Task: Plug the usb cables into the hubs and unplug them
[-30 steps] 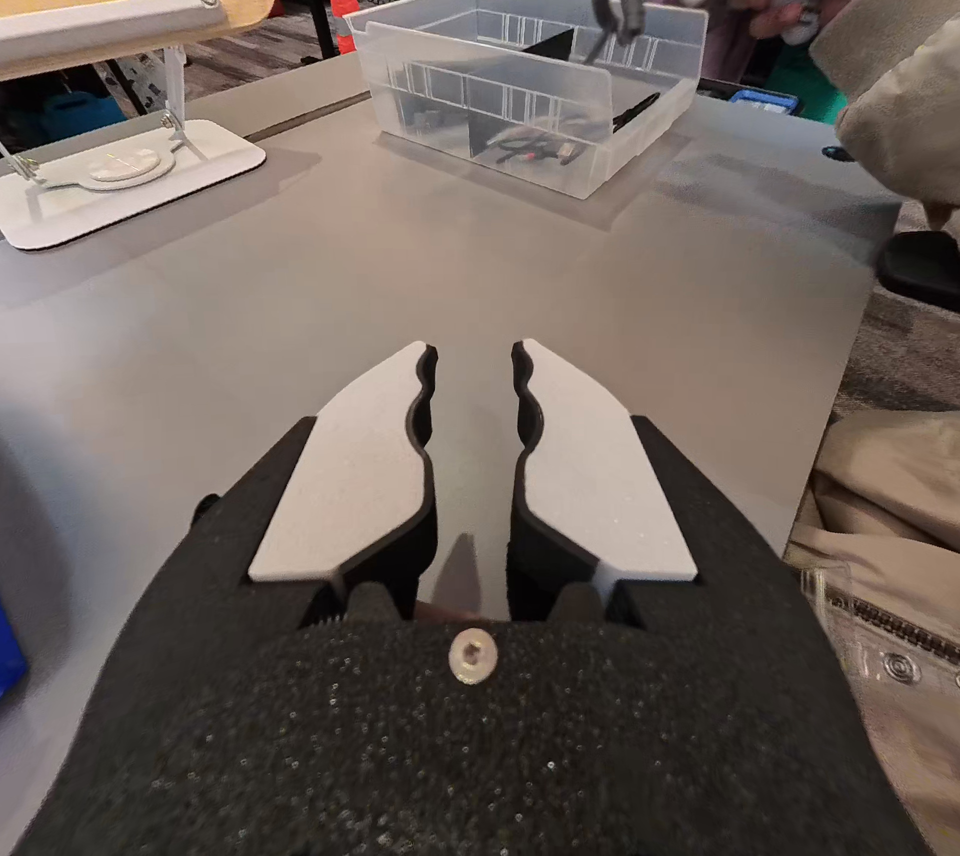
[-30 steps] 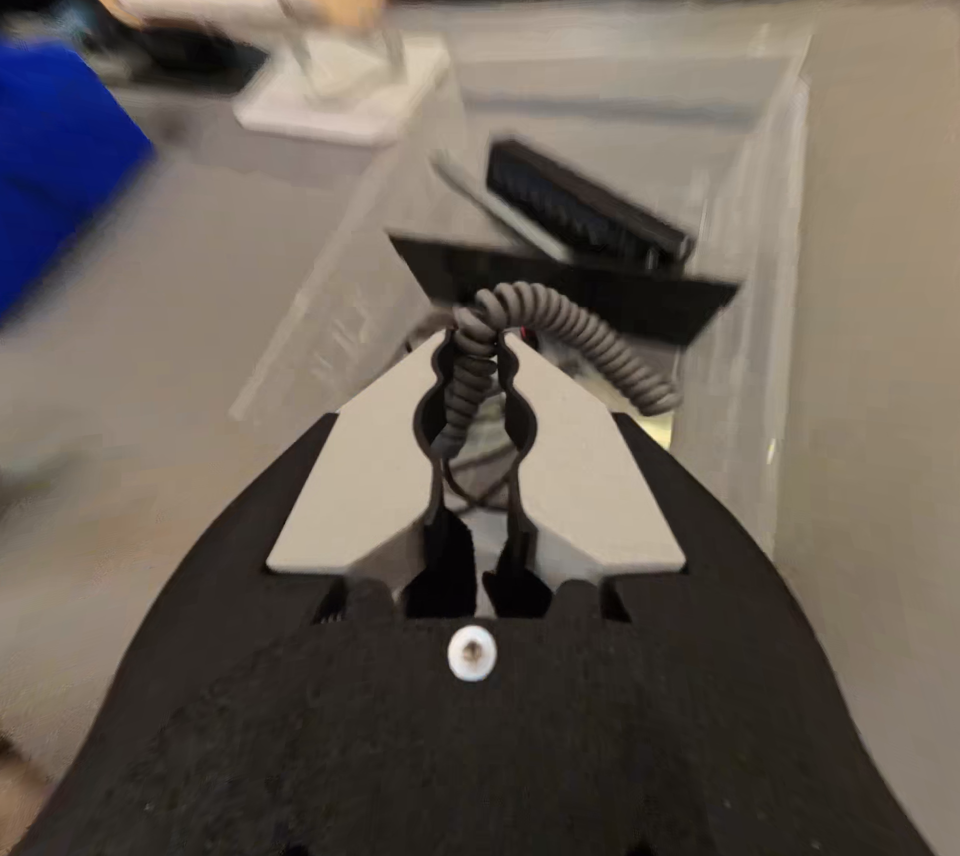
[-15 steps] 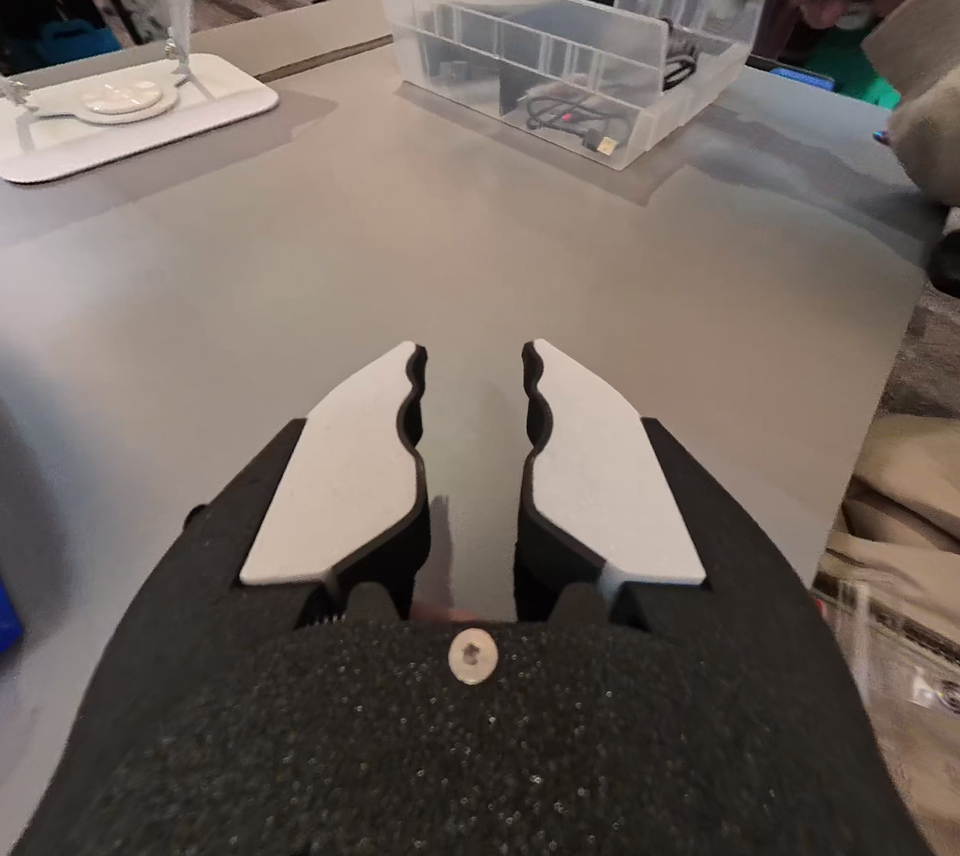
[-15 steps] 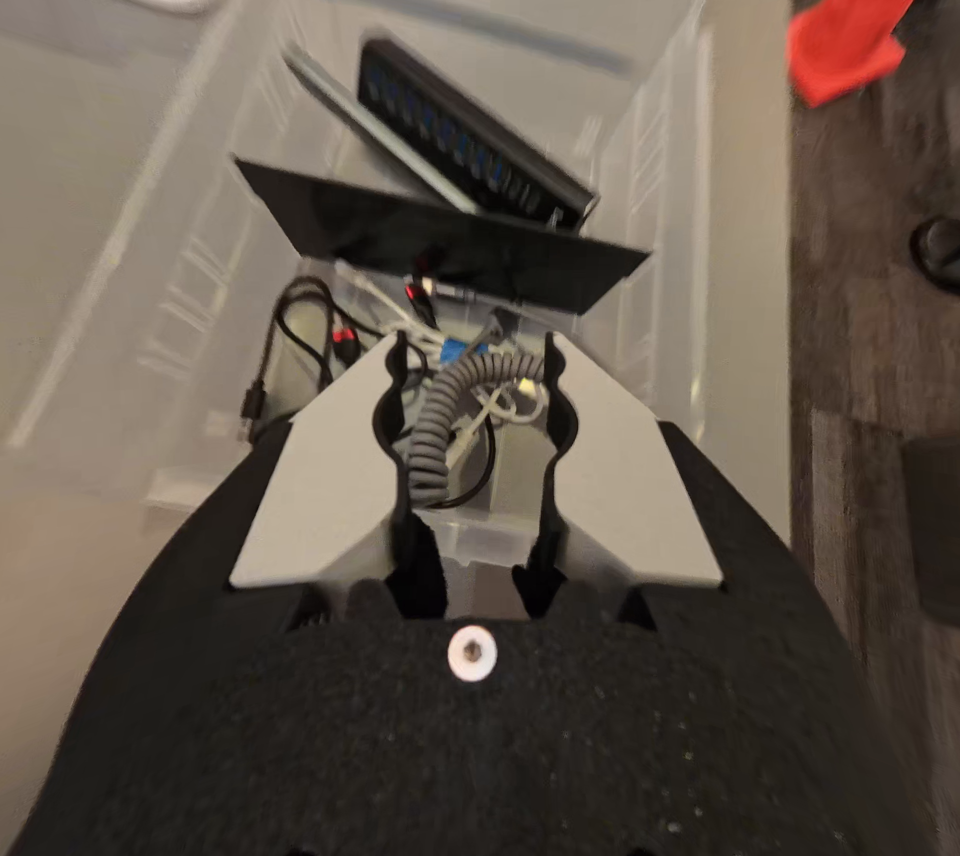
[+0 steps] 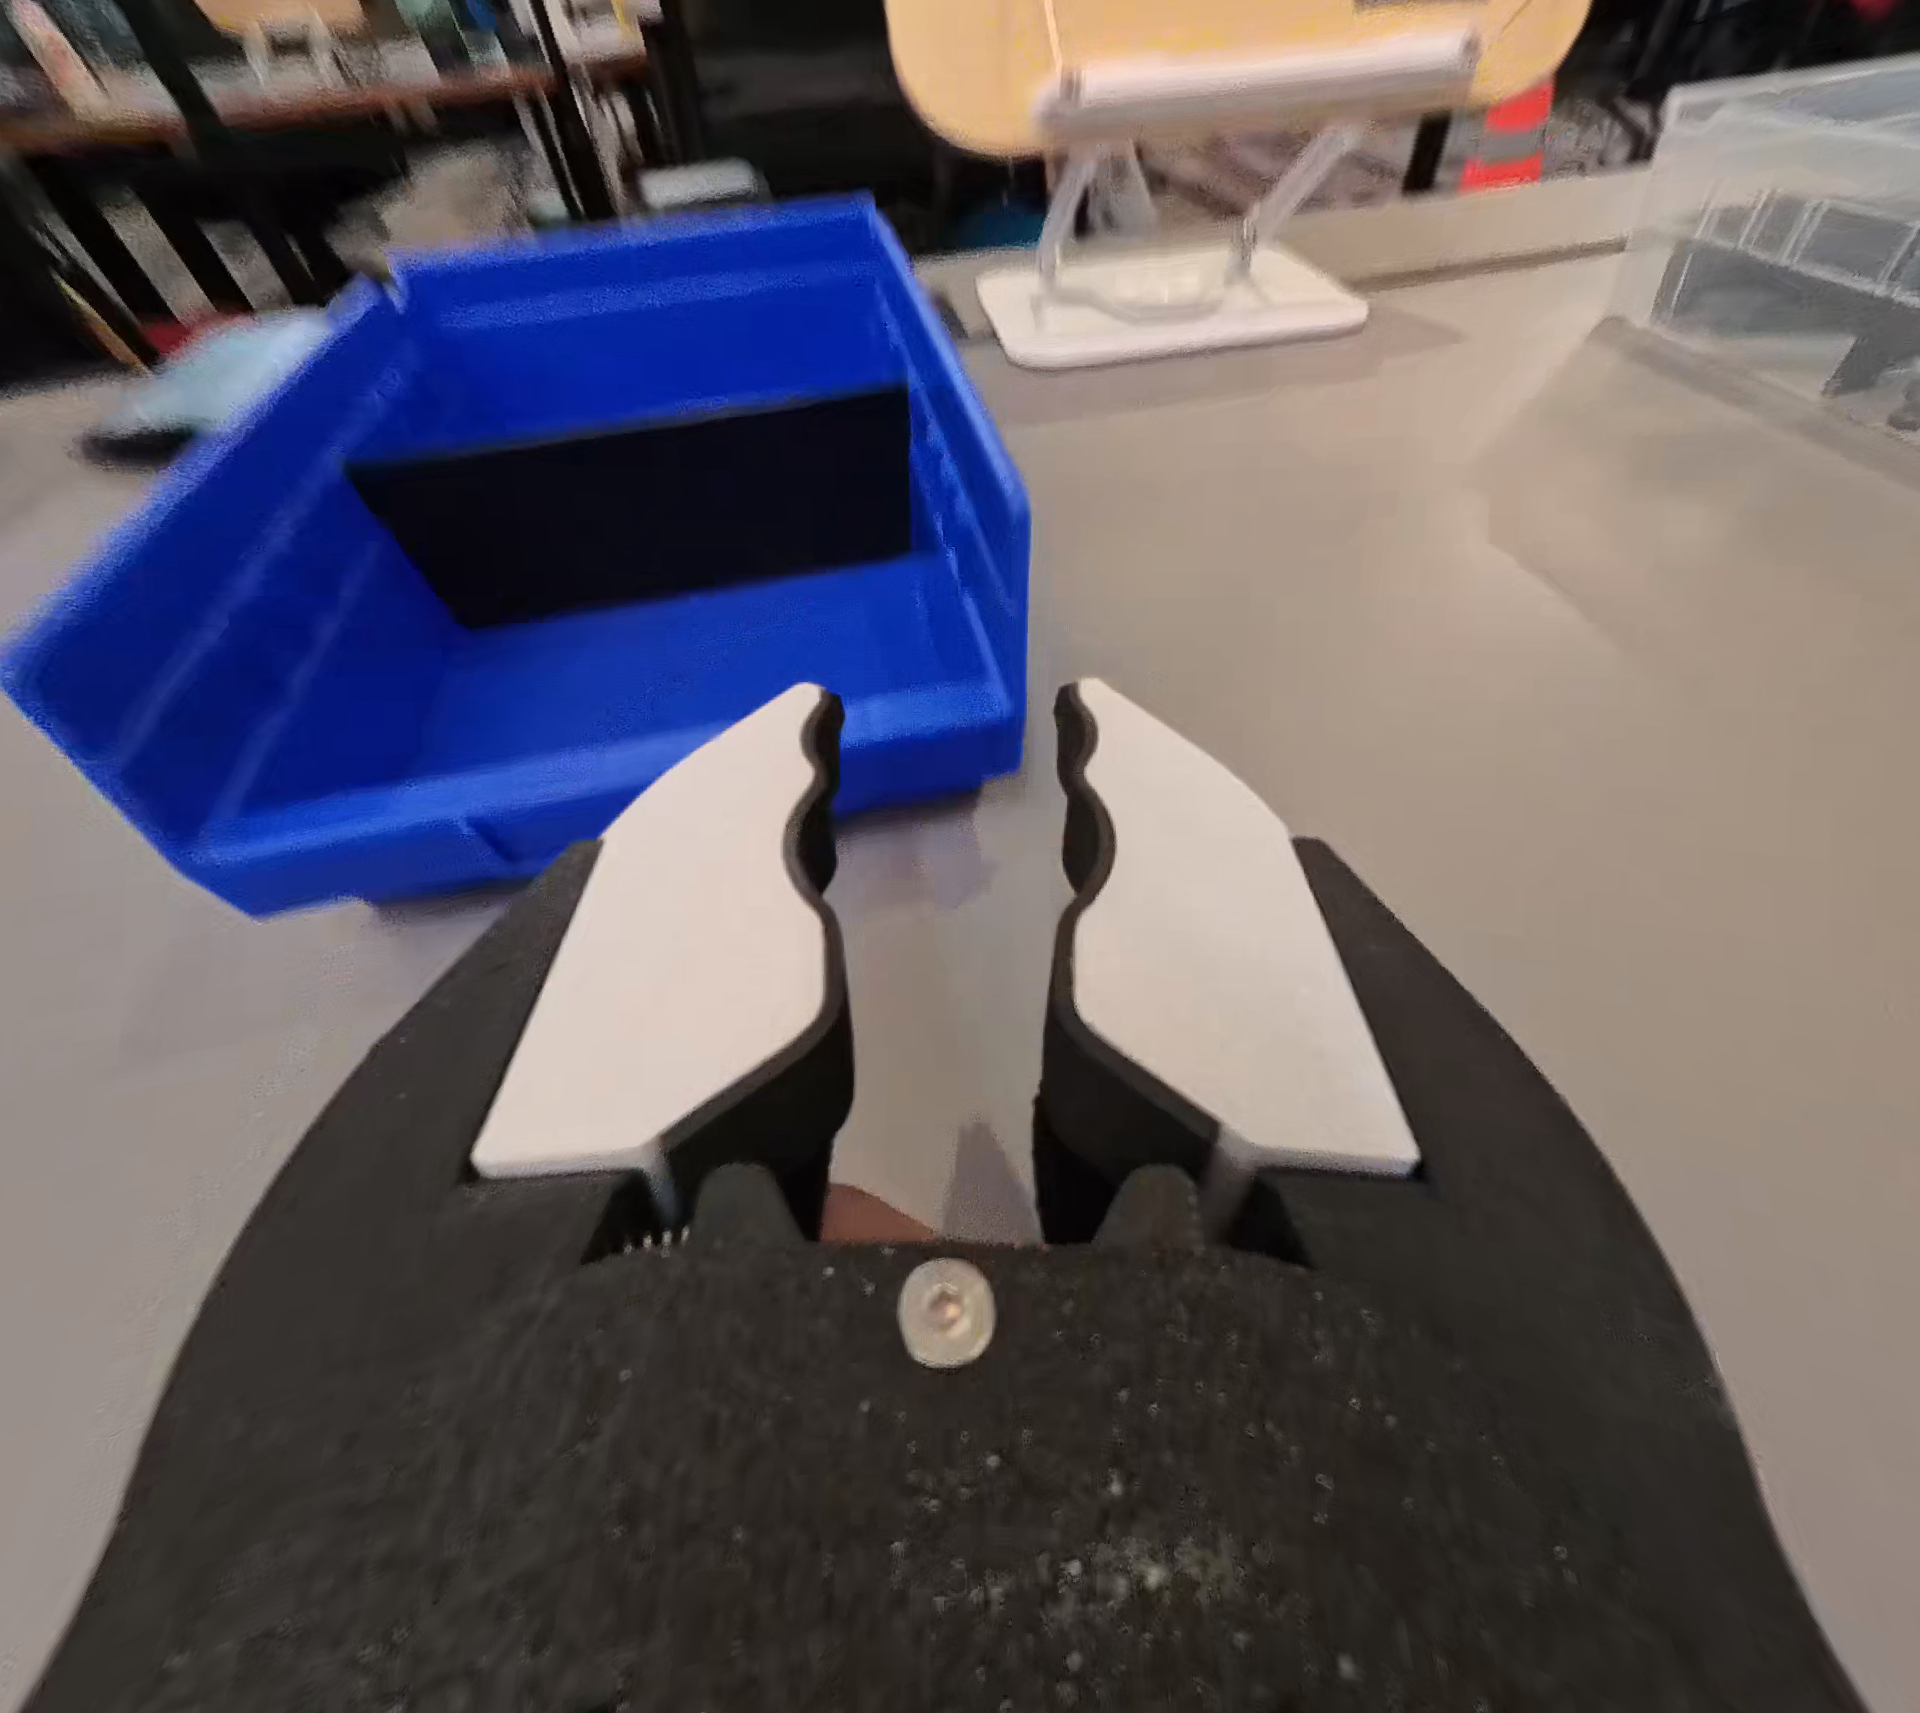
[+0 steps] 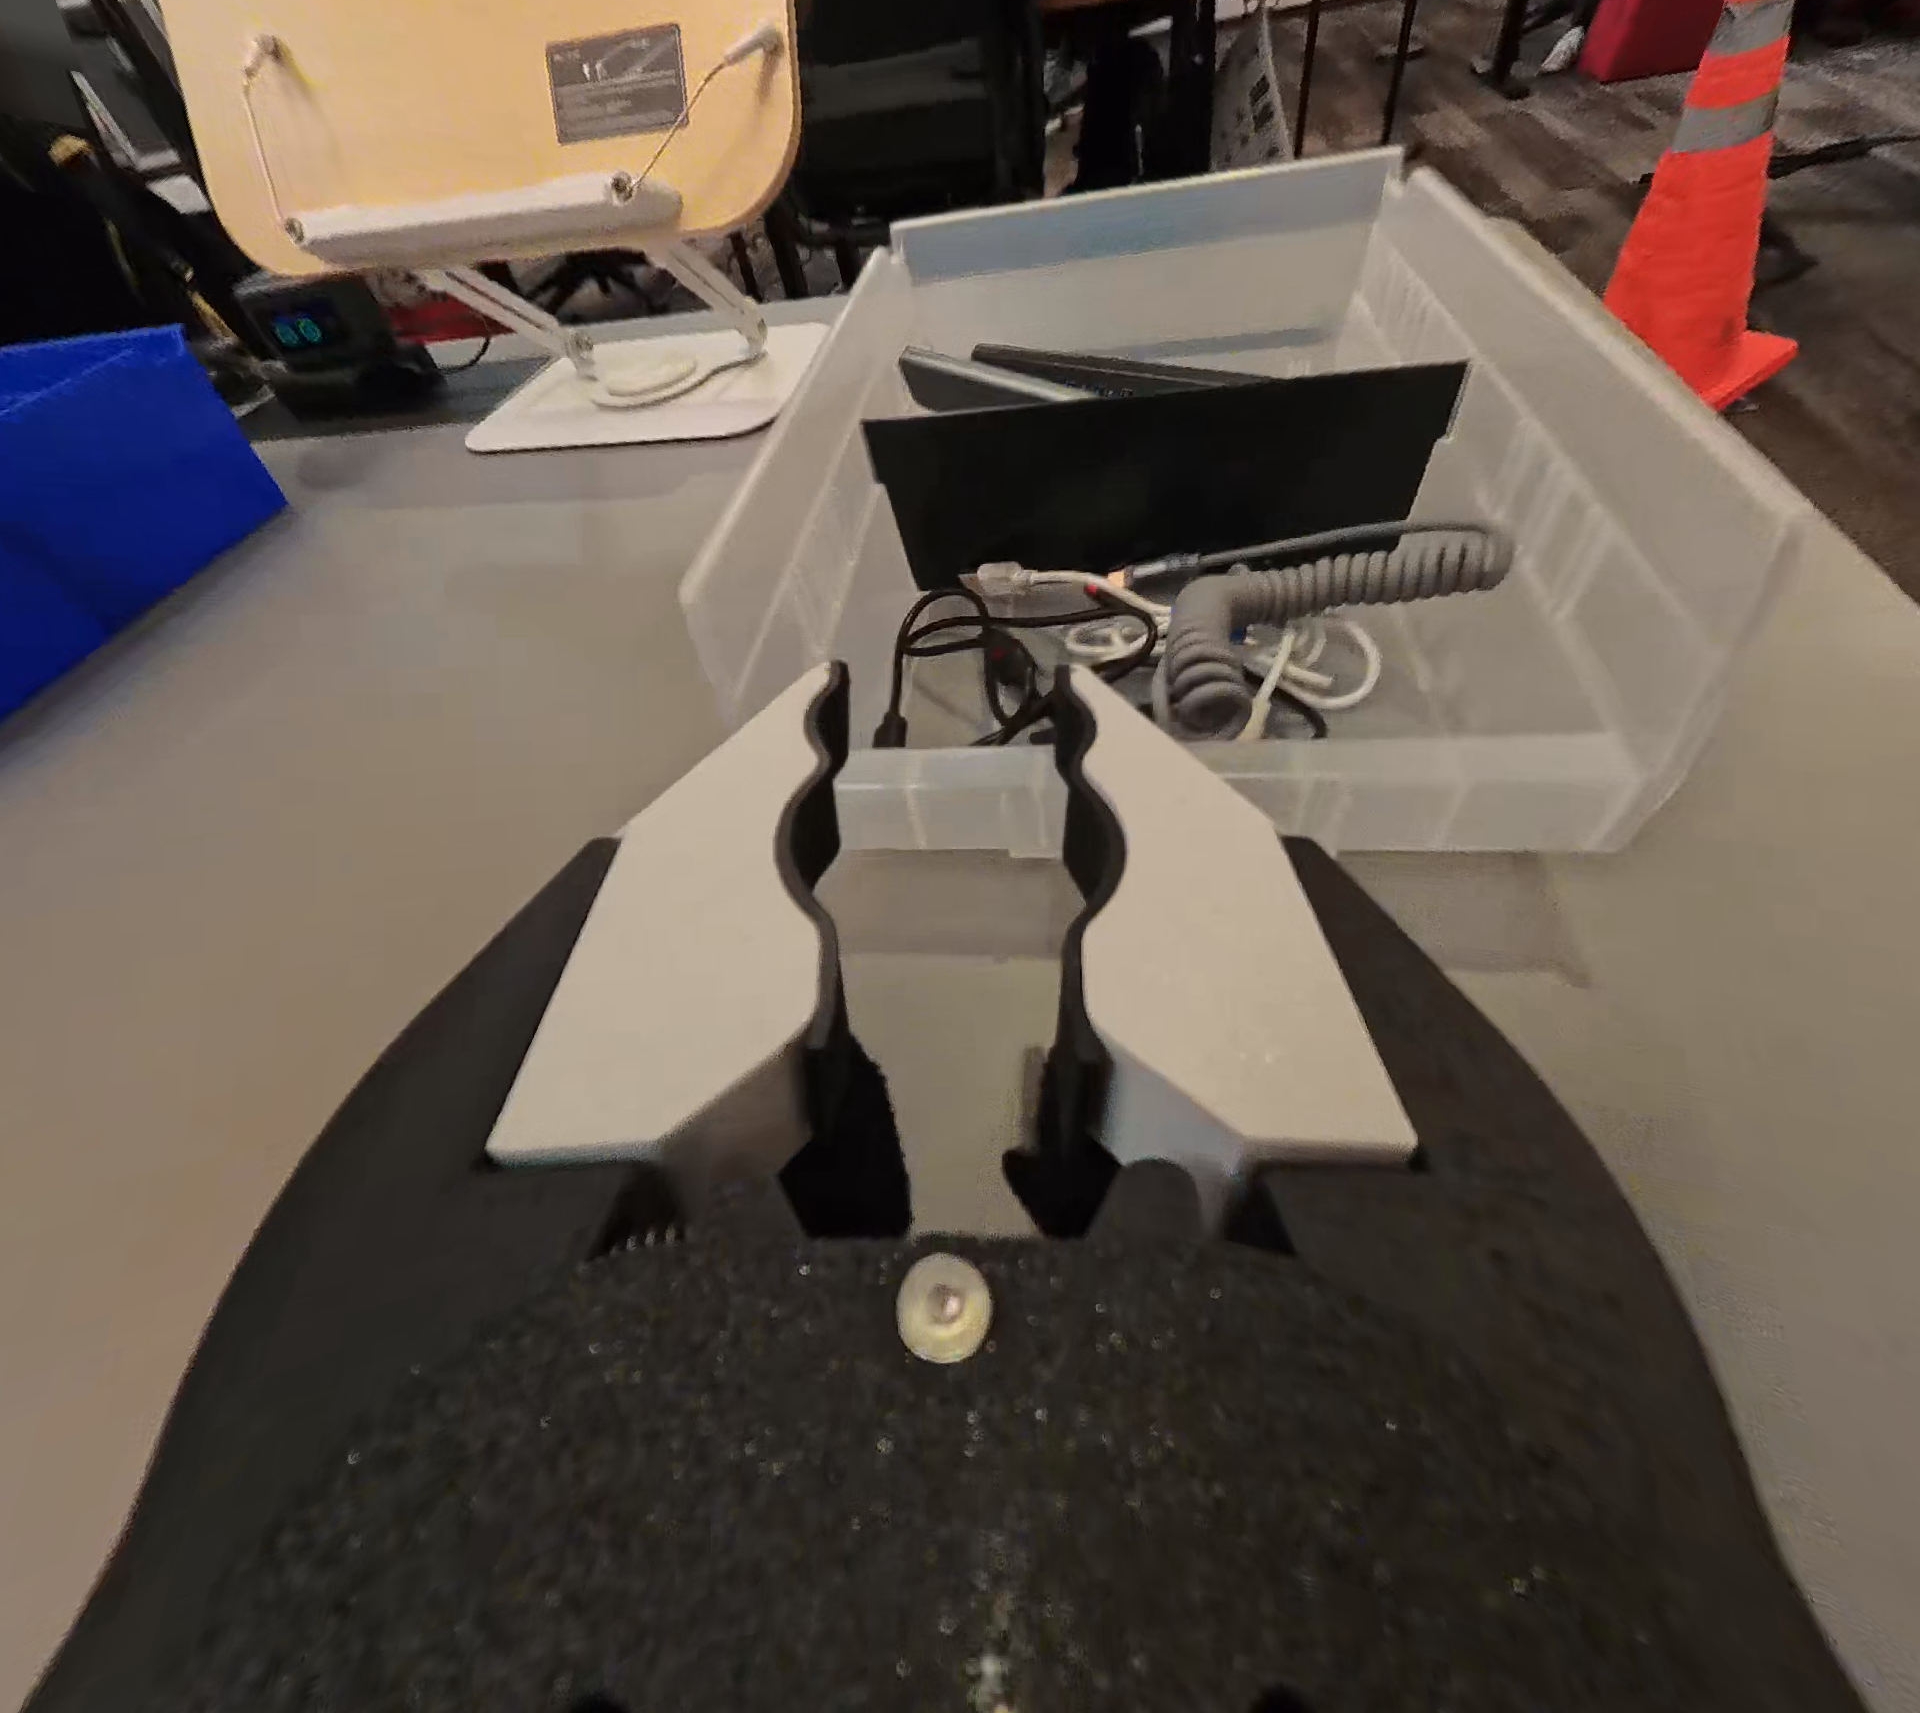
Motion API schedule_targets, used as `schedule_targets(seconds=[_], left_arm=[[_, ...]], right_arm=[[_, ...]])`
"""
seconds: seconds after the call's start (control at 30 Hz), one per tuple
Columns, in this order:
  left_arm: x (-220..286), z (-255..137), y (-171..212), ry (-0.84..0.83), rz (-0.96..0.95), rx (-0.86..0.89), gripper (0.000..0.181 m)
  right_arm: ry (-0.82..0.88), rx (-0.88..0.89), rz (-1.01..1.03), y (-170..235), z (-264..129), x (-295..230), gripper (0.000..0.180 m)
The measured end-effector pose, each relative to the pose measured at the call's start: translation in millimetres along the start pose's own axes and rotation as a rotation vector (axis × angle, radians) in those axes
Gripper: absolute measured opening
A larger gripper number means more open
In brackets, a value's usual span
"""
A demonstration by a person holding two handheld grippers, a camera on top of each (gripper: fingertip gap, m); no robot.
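My right gripper point(image 6: 948, 697) is open and empty, just in front of the clear plastic bin point(image 6: 1558, 790). In the bin's near compartment lie a grey coiled cable point(image 6: 1351, 588), a black cable point(image 6: 956, 635) and a white cable point(image 6: 1320, 666). Behind its black divider point(image 6: 1153, 468) lie dark USB hubs point(image 6: 1049, 370). My left gripper point(image 5: 945, 707) is open and empty above the grey table point(image 5: 1455, 728), next to the front right corner of a blue bin point(image 5: 582, 583).
The blue bin has a black divider point(image 5: 644, 500) and shows nothing inside. A wooden board on a white stand point(image 6: 623, 385) is at the table's back; it also shows in the left wrist view point(image 5: 1174, 292). An orange cone point(image 6: 1714, 157) stands on the floor to the right. About 50 centimetres separates my left fingertips from my right.
My right gripper opened and let the grey coiled cable drop into the clear bin, then drew back out of it. My left gripper swung left from the clear bin toward the blue bin.
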State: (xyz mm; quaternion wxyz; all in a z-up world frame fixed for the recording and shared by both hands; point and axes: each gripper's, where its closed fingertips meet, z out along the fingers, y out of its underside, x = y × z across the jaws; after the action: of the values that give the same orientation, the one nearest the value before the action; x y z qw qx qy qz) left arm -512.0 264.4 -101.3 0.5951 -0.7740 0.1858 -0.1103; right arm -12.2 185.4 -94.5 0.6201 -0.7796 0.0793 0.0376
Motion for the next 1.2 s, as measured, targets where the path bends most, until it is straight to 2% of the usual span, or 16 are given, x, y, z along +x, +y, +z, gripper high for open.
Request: schedule_targets(seconds=[0.13,0.27,0.43,0.47,0.57,0.73,1.03,1.2], left_arm=[[1.4,12.2,20.8,0.061,-0.091,-0.122,0.044],[17.9,13.2,35.8,0.119,-0.092,-0.200,0.041],[17.0,7.4,23.5,0.014,-0.050,-0.115,0.036],[16.7,5.9,24.8,0.008,-0.040,-0.117,0.042],[11.8,0.9,30.4,-0.012,-0.002,-0.138,0.041],[0.3,-4.7,26.0,-0.025,-0.101,-0.125,0.045],[-20.0,5.6,39.9,-0.111,-0.117,-0.209,0.047],[-20.2,6.4,62.0,-0.124,-0.134,-0.333,0.042]], right_arm=[[0.013,0.033,-0.099,-12.1,-9.7,1.8,0.039],[0.003,0.004,-0.095,-5.2,-11.1,0.2,0.039],[0.030,-0.051,-0.145,9.8,-1.8,3.8,0.039],[0.031,-0.061,-0.143,11.9,-0.9,4.7,0.039],[0.026,-0.070,-0.138,14.0,-0.9,6.3,0.039],[-0.008,-0.058,-0.100,12.6,-1.9,3.0,0.039],[-0.025,-0.078,-0.097,14.3,12.2,-4.4,0.039],[-0.013,-0.071,-0.128,13.7,10.1,-6.0,0.039]])
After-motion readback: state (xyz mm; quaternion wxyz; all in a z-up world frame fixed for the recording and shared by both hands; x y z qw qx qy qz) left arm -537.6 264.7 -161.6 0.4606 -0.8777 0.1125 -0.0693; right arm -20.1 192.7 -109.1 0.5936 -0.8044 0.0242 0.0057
